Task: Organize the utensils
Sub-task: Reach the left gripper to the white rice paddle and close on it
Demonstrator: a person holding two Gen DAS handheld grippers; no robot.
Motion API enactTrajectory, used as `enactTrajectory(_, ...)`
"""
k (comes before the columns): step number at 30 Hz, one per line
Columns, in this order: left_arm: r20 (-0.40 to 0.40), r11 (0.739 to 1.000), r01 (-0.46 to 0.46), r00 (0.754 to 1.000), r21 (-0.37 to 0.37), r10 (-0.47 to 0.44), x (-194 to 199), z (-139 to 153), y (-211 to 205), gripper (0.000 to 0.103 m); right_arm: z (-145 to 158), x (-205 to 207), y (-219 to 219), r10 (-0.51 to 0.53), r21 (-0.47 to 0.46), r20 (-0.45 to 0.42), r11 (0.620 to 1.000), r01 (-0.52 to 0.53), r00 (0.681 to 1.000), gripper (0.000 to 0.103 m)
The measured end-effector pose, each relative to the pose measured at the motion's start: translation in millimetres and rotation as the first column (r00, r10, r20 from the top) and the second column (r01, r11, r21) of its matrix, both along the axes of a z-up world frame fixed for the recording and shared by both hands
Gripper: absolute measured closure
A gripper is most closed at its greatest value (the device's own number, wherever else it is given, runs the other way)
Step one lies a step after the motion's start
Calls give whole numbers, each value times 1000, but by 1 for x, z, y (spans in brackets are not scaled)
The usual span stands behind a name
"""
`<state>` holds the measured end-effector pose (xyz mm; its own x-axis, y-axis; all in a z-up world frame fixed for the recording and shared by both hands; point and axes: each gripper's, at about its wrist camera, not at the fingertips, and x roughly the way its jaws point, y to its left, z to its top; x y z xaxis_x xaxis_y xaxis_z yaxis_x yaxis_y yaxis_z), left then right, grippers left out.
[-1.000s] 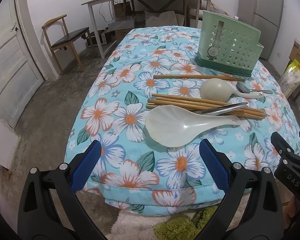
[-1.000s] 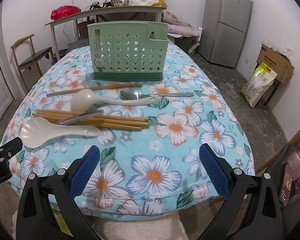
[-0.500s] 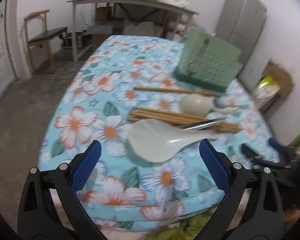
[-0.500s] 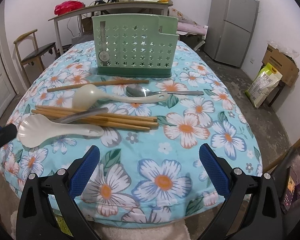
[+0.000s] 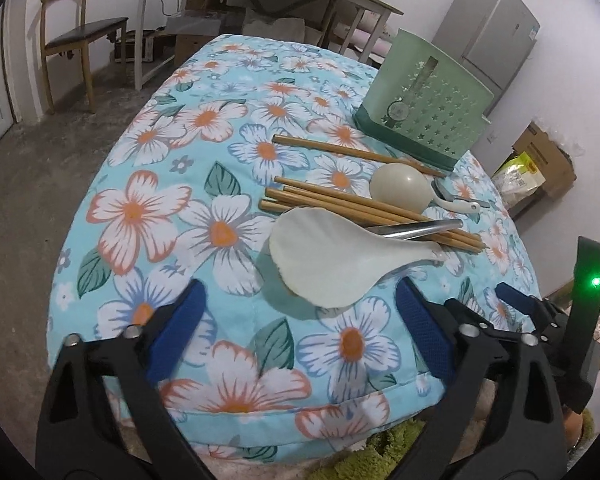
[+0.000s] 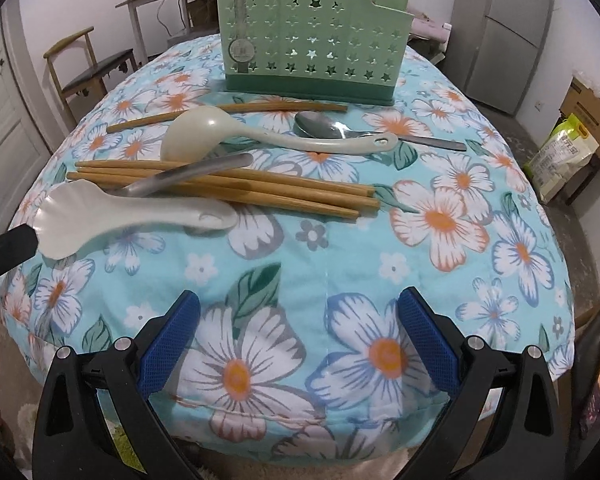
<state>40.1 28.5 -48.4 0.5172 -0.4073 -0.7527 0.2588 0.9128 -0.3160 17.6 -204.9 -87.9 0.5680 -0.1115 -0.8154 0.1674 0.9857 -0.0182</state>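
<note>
While the left gripper point(image 5: 298, 320) is held over the near edge of the table point(image 5: 148, 152), its jaws are seen spread wide with nothing between them, having just been closing a little. Just beyond its pads point(image 5: 422, 322) a white rice paddle point(image 5: 324, 260) is lain flat on the floral cloth, its bowl toward the near left. The right gripper point(image 6: 298, 328) is likewise held with jaws apart and empty, above the cloth at the near edge. Farther in, a bundle of chopsticks point(image 6: 240, 188) is laid across the middle, with a metal handle point(image 6: 188, 178) resting over it. Beyond these a pale ladle point(image 6: 204, 132) is placed with its handle to the right, and a steel spoon point(image 6: 320, 126) just behind that handle. One single chopstick point(image 6: 228, 114) is set farther still. At the far side a green holder point(image 6: 308, 32) is stood upright; what is inside it cannot be told.
</note>
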Motion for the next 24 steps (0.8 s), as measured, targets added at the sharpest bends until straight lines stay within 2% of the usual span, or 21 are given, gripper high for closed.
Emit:
enactTrajectory(7, -37, 997, -21, 999, -70, 19, 20, -8, 8, 53, -4, 1, -2, -2, 17, 20, 1000, 2, 1000, 6)
enactTrajectory(13, -61, 993, -29, 998, -115, 22, 28, -14, 17, 90, -4, 1, -3, -9, 27, 26, 1000, 8, 1000, 6)
enactTrajectory(20, -83, 985, -27, 996, -168, 13, 16, -7, 36, 95, -5, -2, -3, -6, 30, 41, 1000, 5, 999, 6)
enactTrajectory(24, -114, 976, -68, 992, -207, 45, 12, -9, 54, 96, -5, -4, -3, -6, 29, 51, 1000, 4, 999, 6)
